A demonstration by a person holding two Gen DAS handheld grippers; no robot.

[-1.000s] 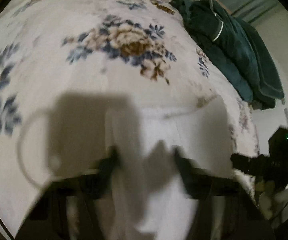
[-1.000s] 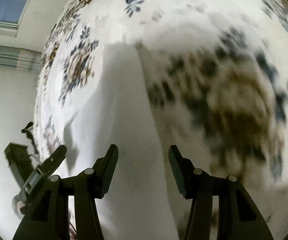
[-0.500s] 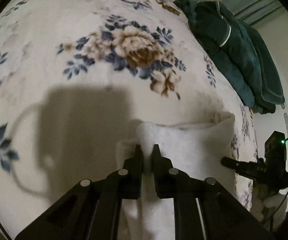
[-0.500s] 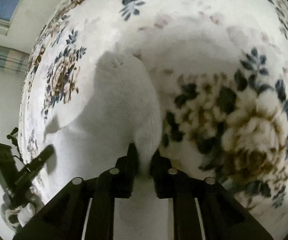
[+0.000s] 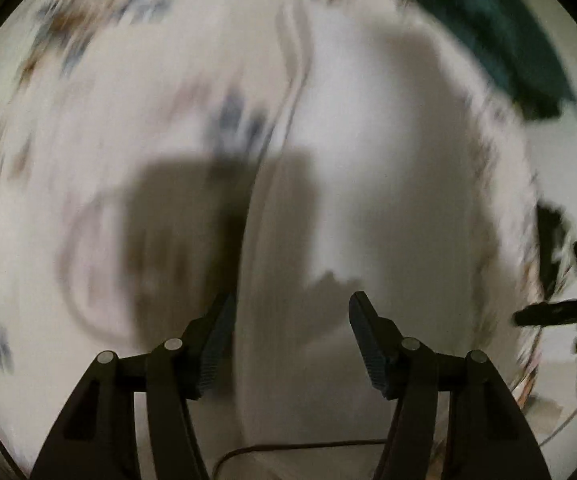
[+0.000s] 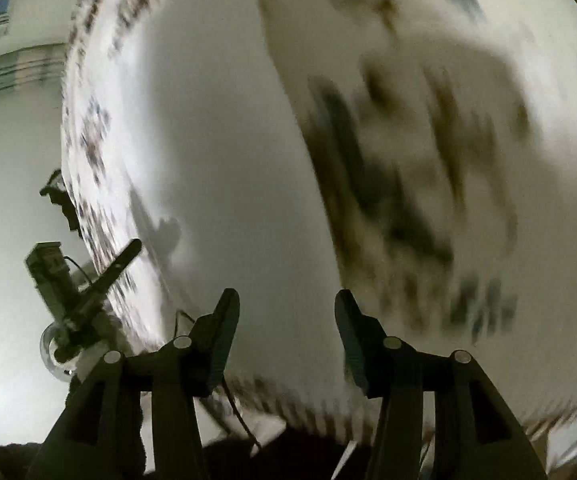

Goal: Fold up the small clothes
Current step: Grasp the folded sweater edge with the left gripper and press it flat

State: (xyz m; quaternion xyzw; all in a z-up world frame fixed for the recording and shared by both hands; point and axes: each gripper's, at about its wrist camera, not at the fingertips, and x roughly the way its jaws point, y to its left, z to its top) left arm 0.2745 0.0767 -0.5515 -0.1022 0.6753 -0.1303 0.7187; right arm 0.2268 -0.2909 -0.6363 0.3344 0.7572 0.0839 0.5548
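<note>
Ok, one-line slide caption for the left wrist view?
Left gripper open above a white garment on the floral blanket; heavy motion blur.

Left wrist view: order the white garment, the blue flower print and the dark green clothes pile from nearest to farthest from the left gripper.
From the left gripper:
1. White garment, straight ahead beyond the open fingers.
2. Blue flower print, farther up the bedspread, slightly left, blurred.
3. Dark green clothes pile, far top right.

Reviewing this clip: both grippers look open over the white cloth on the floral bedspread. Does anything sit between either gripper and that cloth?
Nothing visible does. The left gripper and right gripper both stand open with the white cloth lying directly ahead on the floral bedspread. The dark green garment sits far off at the bed's edge. Both views are motion-blurred.
</note>
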